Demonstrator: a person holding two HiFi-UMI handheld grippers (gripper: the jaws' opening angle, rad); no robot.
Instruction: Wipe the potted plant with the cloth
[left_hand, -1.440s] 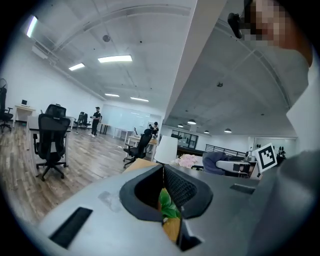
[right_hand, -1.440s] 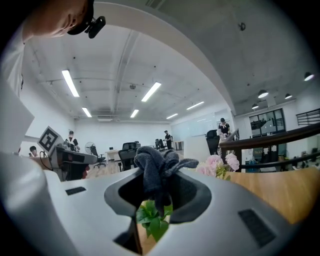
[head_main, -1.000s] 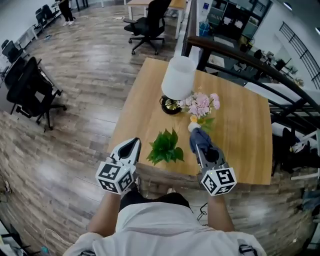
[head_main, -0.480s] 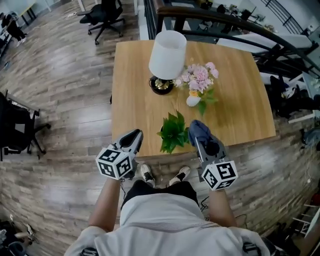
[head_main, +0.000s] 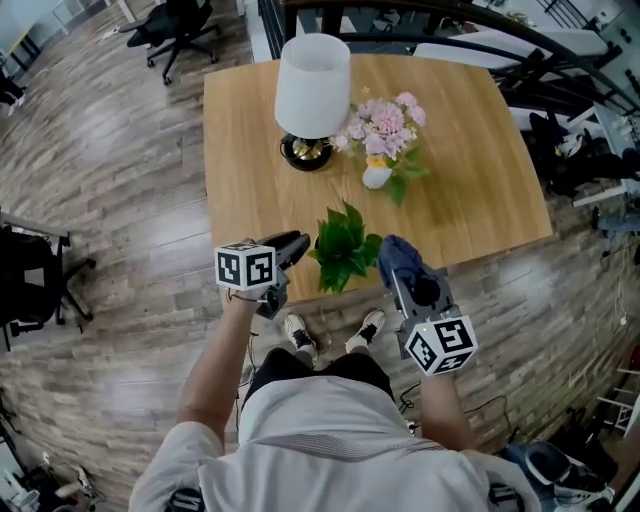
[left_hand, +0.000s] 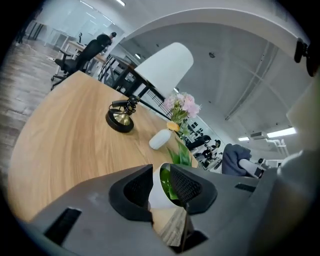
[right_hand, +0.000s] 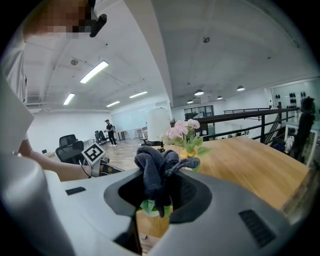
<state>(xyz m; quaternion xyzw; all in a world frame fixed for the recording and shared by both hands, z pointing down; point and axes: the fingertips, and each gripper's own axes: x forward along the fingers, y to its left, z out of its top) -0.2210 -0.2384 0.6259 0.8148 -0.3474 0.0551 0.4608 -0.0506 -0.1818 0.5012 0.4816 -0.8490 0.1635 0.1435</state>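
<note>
Swung inward, your left gripper (head_main: 292, 244) brackets the potted plant (head_main: 343, 255), fingers (left_hand: 131, 190) apart; right gripper (right_hand: 159, 189) clamps the cloth (right_hand: 154, 167); next, probably steady the pot, then wipe.

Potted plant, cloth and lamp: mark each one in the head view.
potted plant (head_main: 343, 255), head view, on its green leaves.
cloth (head_main: 398, 262), head view, on the bunched dark fabric.
lamp (head_main: 313, 85), head view, on the white shade.
</note>
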